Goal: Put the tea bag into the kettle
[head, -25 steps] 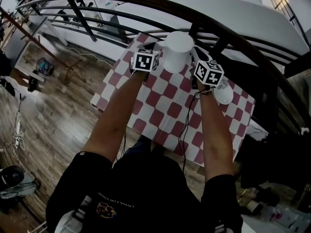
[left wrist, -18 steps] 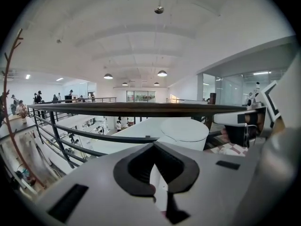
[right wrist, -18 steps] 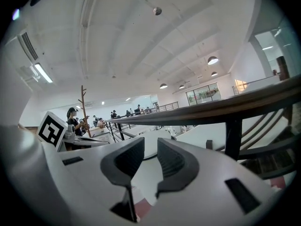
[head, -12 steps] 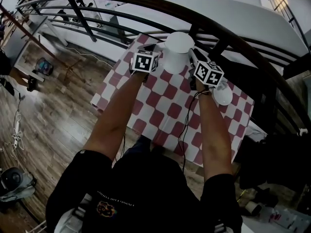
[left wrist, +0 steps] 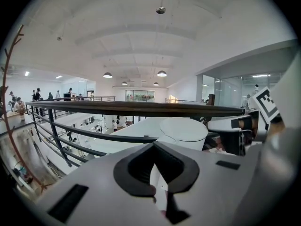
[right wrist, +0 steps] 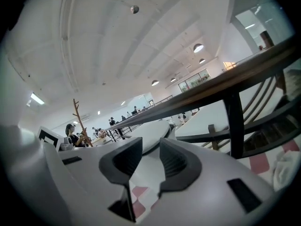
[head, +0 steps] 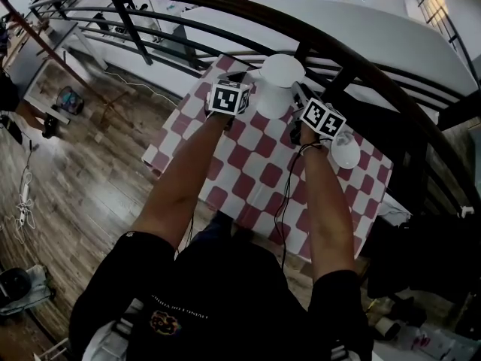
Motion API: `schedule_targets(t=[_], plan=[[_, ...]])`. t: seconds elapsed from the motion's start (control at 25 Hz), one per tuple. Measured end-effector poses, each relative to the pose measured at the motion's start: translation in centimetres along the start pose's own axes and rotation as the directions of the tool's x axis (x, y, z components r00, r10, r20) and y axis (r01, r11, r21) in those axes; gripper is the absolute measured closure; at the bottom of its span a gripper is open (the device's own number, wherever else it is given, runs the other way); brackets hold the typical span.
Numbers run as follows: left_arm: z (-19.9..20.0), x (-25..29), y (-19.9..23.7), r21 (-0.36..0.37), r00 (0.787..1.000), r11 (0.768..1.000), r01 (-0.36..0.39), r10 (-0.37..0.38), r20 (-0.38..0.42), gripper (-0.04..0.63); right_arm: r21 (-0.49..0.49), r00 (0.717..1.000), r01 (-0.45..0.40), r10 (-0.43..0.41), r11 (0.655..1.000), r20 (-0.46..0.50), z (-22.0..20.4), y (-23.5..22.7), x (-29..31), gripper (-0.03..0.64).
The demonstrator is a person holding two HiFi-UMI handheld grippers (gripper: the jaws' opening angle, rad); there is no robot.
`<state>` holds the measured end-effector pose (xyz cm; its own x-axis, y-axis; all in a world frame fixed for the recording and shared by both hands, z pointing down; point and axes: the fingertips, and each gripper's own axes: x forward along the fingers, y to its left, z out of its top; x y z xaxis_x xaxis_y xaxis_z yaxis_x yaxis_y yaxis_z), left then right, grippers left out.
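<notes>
Step in hand: release at the kettle (head: 276,81), judged; the drop looks done or nearly so.

- Right gripper (right wrist: 150,146): close by the kettle's right side; its jaws have just been opening and stand wide, nothing between them.
- Left gripper (left wrist: 153,149): at the kettle's left; jaws closed, tips meeting, a white strip in the hollow, probably the handle.
- Tea bag: in no view; perhaps already inside.
- Kettle: white, upright on the checked table (head: 255,179); its flat top looks covered, contents hidden.
- Dish (head: 346,153): white, right of the right gripper; contents not clear.

Next move: draw the right gripper back without knocking the kettle, left one steadying.
</notes>
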<state>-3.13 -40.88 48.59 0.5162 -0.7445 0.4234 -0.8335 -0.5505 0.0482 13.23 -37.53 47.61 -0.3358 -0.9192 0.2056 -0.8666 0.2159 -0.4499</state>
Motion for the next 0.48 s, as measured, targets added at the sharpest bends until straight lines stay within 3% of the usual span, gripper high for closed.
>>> schedule_targets(t=[0.28, 0.36, 0.48], plan=[[0.0, 0.2, -0.1, -0.011, 1.000, 1.000, 0.005, -0.005, -0.001, 0.597, 0.079, 0.998, -0.045, 0.041, 0.996, 0.055, 1.2, 0.5, 0.1, 0.508], [0.2, 0.2, -0.3, -0.007, 1.000, 1.000, 0.003, -0.003, 0.001, 0.596, 0.050, 0.993, -0.056, 0.050, 0.997, 0.103, 2.8, 1.4, -0.2, 0.508], [0.2, 0.1, -0.4, 0.002, 1.000, 1.000, -0.018, 0.018, 0.005, 0.597, -0.068, 0.990, -0.063, 0.071, 0.996, 0.125, 4.1, 3.1, -0.5, 0.508]])
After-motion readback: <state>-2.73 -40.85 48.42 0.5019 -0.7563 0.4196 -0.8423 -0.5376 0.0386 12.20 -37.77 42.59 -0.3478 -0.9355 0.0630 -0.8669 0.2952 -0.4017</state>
